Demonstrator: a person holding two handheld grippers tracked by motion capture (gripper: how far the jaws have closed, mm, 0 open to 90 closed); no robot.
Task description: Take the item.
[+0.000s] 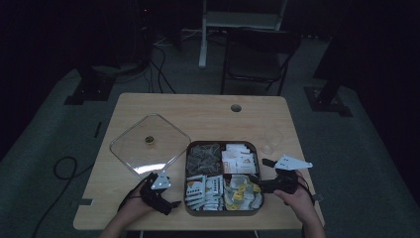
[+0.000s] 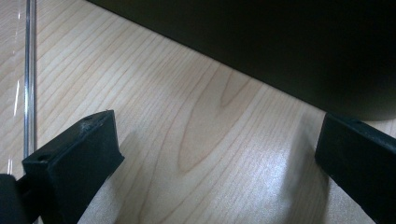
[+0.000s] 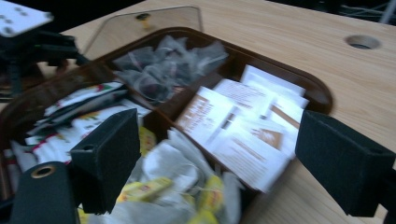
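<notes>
High view, from the left: a clear square lid [image 1: 149, 144] with a small knob [image 1: 149, 140] lies flat on the worktop [image 1: 208, 111], left of centre and turned cornerwise. Just below its near corner, close to the worktop's front edge, the left hand-held gripper [image 1: 166, 204] rests in the person's left hand [image 1: 132, 207], pointing toward the brown tray [image 1: 222, 212] beside it. In the left gripper view its two black jaws stand wide apart with bare wood between them and nothing held; the tray's dark wall [image 2: 280, 42] crosses ahead, and the lid's clear edge [image 2: 29, 79] runs along the left.

The tray sits at the middle of the front edge, split into four compartments: dark sachets [image 1: 203, 157] at far left, white paper packets [image 1: 239, 159] at far right, printed packets [image 1: 204, 191] at near left, and yellow-tagged tea bags [image 1: 240, 192] at near right.

At the tray's right side the right hand-held gripper [image 1: 256, 187], in the right hand [image 1: 297, 196], points at the near-right compartment. In the right gripper view its jaws are spread wide and empty, over the tea bags [image 3: 177, 186] and white packets [image 3: 243, 126]. A round hole [image 1: 236, 107] pierces the worktop near the far edge.
</notes>
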